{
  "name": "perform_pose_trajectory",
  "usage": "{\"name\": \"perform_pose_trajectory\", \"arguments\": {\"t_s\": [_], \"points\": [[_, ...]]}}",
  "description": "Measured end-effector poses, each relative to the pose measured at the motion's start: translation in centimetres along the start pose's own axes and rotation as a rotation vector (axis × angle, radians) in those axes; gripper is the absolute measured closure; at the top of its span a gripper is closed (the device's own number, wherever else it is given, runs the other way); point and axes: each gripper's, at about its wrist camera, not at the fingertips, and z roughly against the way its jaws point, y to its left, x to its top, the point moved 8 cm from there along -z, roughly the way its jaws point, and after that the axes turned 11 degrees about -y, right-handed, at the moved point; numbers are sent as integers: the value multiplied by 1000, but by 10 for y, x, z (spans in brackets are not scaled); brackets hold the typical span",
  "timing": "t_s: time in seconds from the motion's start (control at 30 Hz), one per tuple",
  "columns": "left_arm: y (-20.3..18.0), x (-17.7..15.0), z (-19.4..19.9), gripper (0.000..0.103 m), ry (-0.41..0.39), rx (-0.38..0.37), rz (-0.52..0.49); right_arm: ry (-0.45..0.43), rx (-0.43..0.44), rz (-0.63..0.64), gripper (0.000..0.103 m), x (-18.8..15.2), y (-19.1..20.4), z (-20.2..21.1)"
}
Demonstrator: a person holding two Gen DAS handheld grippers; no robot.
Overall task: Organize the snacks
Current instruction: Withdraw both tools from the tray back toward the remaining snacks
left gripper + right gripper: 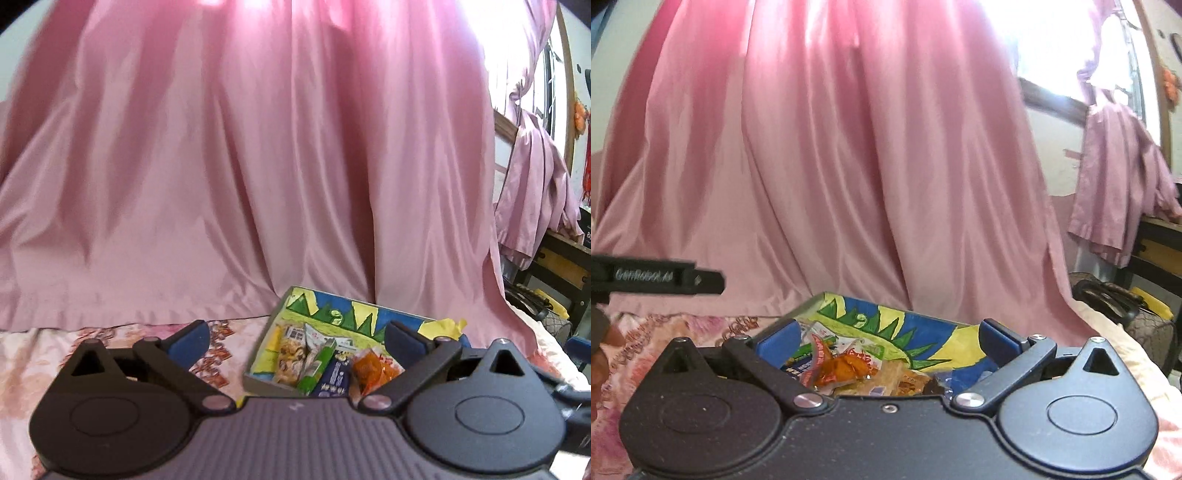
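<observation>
Snacks [314, 363] jumbled in painted box [332, 314] (both grippers [295, 341] [886, 341] wide, empty)

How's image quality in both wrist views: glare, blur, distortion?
Left wrist: backlit pink satin curtain blown out along the top, fisheye corners dark, painted cardboard snack box fairly sharp. Right wrist: window glare washes out the upper right, the other black gripper at the left edge is motion-smeared.
</observation>
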Motion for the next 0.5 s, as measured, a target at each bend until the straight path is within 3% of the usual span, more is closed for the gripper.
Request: {"name": "perform_pose_trajectory", "arguments": {"t_s": [0.17,0.5], "points": [[-1,-4,41,0,-30,28,-55,-25,-4,-36,1,5,-5,48],[-3,-28,98,0,30,31,-81,49,-35,-122,1,-14,-11,119]]}}
